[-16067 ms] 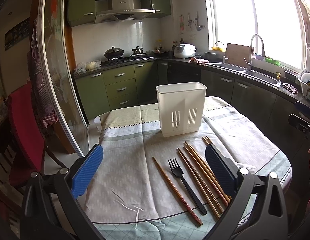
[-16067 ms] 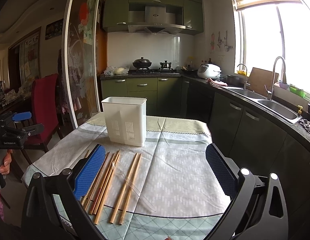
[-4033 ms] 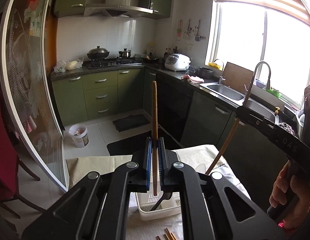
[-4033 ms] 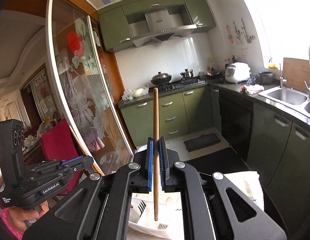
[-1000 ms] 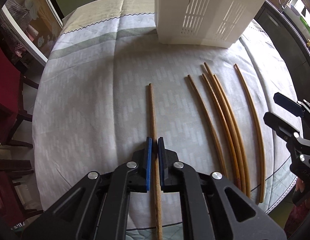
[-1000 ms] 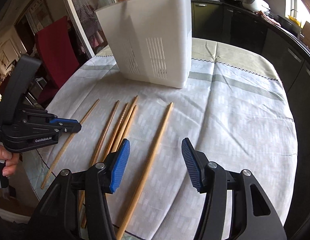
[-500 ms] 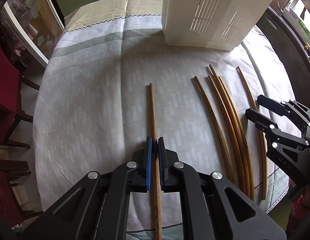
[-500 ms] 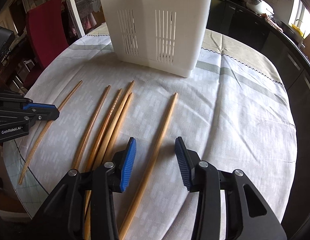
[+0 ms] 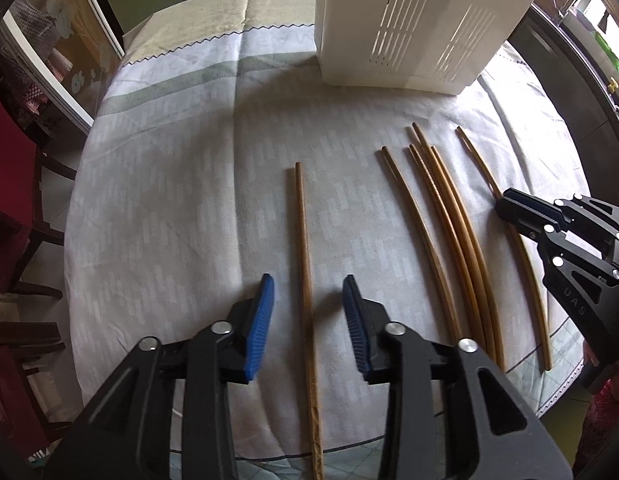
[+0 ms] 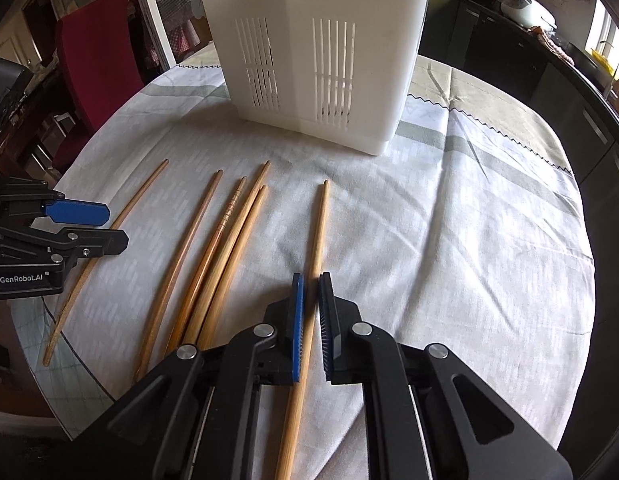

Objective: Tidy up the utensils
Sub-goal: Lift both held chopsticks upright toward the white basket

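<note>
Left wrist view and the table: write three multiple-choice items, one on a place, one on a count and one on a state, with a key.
1. Where does the white slotted holder stand?
A. Beyond the far tips of the chopsticks
B. On the red chair
C. Lying across the chopsticks

2. How many chopsticks lie on the tablecloth?
A. Four
B. Six
C. Nine

3. What is the state of the left gripper?
A. Shut on a chopstick
B. Open, with a pad on either side of the darkest chopstick
C. Holding the holder

Key: 1 A, the holder stands upright past the tips of the row. 2 B, both views show six. 3 B, cloth shows between each blue pad and the stick.
</note>
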### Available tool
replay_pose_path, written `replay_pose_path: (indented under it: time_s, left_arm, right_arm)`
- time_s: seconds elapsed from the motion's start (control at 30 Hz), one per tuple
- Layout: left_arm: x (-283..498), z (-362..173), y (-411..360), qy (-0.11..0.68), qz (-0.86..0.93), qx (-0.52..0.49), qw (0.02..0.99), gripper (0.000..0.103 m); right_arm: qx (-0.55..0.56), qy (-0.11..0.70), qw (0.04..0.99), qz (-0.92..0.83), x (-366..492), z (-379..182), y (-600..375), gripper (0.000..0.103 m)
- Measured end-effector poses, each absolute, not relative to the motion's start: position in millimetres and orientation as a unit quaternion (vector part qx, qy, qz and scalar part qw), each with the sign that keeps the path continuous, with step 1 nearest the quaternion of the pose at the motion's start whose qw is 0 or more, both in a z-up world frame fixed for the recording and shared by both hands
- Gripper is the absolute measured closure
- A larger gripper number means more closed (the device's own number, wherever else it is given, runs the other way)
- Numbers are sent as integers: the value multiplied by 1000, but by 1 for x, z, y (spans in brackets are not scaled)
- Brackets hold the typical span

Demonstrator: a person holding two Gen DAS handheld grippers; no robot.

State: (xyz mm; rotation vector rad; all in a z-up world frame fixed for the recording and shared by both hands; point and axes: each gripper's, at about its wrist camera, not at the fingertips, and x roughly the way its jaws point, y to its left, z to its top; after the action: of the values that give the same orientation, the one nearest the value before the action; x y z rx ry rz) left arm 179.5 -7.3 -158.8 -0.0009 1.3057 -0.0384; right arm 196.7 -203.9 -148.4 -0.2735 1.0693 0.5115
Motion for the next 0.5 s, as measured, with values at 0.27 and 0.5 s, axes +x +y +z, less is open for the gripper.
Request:
replay_pose_path:
  time_s: [0.27,0.5]
  left_arm:
    - [185,-155,6,590,-22,-11,807,98]
    - [180,-119,15,539,-25,-10,842,97]
  right_arm:
    - [-113,502,823,241,195,-147,-211,96]
    - [-67,470,843,253,188,-119,-233,96]
